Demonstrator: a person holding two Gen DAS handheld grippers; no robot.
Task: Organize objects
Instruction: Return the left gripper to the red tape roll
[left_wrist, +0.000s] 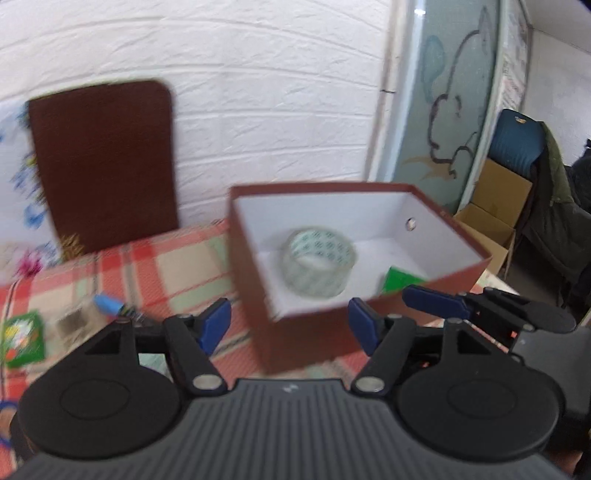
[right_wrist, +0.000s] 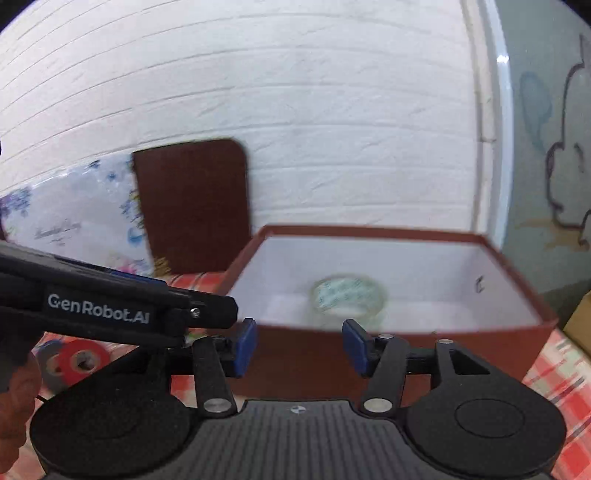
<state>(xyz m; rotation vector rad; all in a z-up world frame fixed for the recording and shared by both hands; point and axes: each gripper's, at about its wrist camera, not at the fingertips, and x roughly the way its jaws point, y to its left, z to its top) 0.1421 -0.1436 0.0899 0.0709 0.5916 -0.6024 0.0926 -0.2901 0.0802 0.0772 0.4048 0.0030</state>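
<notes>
A brown box (left_wrist: 306, 332) with a white inside stands on the plaid tablecloth; it also shows in the right wrist view (right_wrist: 406, 354). A roll of clear tape (left_wrist: 319, 266) lies inside it, also seen in the right wrist view (right_wrist: 347, 299), with a green item (left_wrist: 400, 278) in the near right corner. My left gripper (left_wrist: 290, 326) is open and empty in front of the box. My right gripper (right_wrist: 299, 345) is open and empty at the box's near wall. The right gripper's tip (left_wrist: 436, 301) shows in the left wrist view.
The box's brown lid (left_wrist: 103, 162) leans on the white wall. A green packet (left_wrist: 22, 338), a blue-capped item (left_wrist: 109, 303) and a red tape roll (right_wrist: 83, 360) lie on the tablecloth (left_wrist: 166, 266). Cardboard boxes (left_wrist: 495, 218) and a chair stand at the right.
</notes>
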